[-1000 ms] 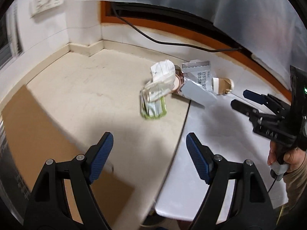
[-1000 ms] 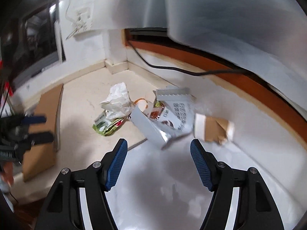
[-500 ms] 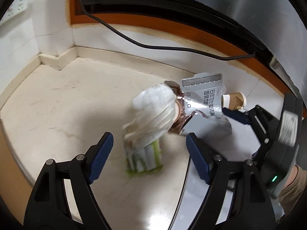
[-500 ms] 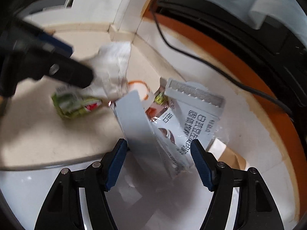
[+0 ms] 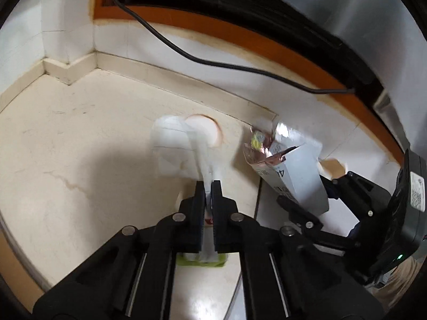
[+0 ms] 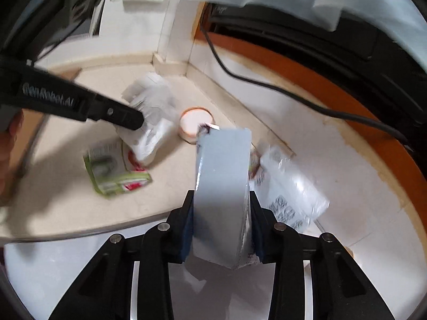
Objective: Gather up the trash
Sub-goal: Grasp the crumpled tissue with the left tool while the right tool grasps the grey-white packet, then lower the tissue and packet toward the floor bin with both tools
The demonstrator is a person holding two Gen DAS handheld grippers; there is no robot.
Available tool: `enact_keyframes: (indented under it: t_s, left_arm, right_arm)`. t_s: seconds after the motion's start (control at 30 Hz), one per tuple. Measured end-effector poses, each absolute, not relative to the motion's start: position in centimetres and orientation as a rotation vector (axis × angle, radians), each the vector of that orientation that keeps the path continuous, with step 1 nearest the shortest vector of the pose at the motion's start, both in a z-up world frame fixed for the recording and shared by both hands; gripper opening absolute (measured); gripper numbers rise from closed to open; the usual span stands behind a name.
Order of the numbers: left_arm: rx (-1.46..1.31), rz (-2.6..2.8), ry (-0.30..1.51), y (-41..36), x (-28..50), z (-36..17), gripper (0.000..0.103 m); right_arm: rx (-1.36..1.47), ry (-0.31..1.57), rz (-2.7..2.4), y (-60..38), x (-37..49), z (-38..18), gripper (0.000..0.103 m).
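Note:
My left gripper [image 5: 208,186] is shut on a crumpled white paper bag [image 5: 173,146], pinching its lower end just above the beige surface. From the right wrist view, the same gripper [image 6: 133,121] bites into the white bag [image 6: 157,112]. A green wrapper [image 6: 114,168] lies flat beside it, partly under my left fingers [image 5: 200,262]. A round lid [image 6: 196,122] rests behind. My right gripper [image 6: 221,205] is closing, and both pads press the sides of a silver pouch [image 6: 221,181], whose printed half [image 6: 291,189] hangs to the right. In the left wrist view the pouch [image 5: 293,170] stands tilted in the right gripper [image 5: 312,194].
A black cable [image 5: 213,64] runs along the white wall under an orange-brown frame [image 5: 267,48]. A brown paper scrap [image 5: 332,166] lies behind the pouch. The beige surface meets a glossy white one [image 6: 53,266] along a curved edge. A person's hand [image 6: 8,138] shows at the far left.
Both grippers came forward and down onto the trash. The left jaws went from wide open to shut on the white bag. The right jaws narrowed onto the silver pouch, which now stands up.

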State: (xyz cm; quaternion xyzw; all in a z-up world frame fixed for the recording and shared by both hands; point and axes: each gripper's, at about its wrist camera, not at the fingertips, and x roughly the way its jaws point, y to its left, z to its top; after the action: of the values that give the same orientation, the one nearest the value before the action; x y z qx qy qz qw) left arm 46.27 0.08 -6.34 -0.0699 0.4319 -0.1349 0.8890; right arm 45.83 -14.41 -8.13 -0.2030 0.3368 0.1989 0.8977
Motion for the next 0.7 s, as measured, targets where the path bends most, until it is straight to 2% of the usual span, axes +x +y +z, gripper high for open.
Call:
enact_keyframes:
  t_s: [0.43, 0.7]
  left_arm:
    - [-0.149, -0.307, 0.738, 1.3, 35.6, 1.6, 0.001]
    - [-0.097, -0.303, 0.645, 1.4, 22.9, 6.8, 0.001]
  right_arm:
    - [-0.245, 0.559, 0.489, -14.3, 38.0, 2.5, 0.036]
    - [-0.089, 0.506, 0.614, -14.6, 28.8, 7.8, 0.036]
